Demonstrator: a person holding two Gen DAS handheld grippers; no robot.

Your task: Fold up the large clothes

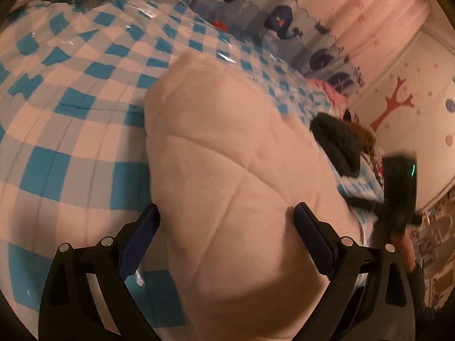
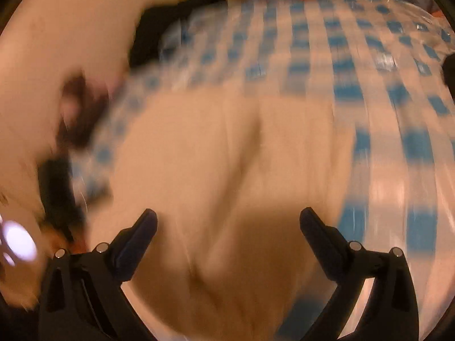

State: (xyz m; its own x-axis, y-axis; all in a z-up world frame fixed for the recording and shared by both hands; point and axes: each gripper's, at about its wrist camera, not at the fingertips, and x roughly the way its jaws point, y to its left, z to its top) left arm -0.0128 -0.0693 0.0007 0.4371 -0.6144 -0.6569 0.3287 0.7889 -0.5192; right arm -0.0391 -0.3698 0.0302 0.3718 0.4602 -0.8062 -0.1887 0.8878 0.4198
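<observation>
Both grippers stand spread wide and grip nothing. Between and just ahead of the left gripper (image 1: 226,213) lies the cream quilted padded garment (image 1: 224,153), folded into a thick bundle on the blue-and-white checked plastic-covered sheet (image 1: 71,108); the right gripper (image 2: 227,218) hovers over the same bundle, in a blurred view. Risks, as judged: springy padding may unfold unpressed; the slick cover may let the bundle slide. Beyond the left gripper, a dark garment (image 1: 338,145) could snag.
</observation>
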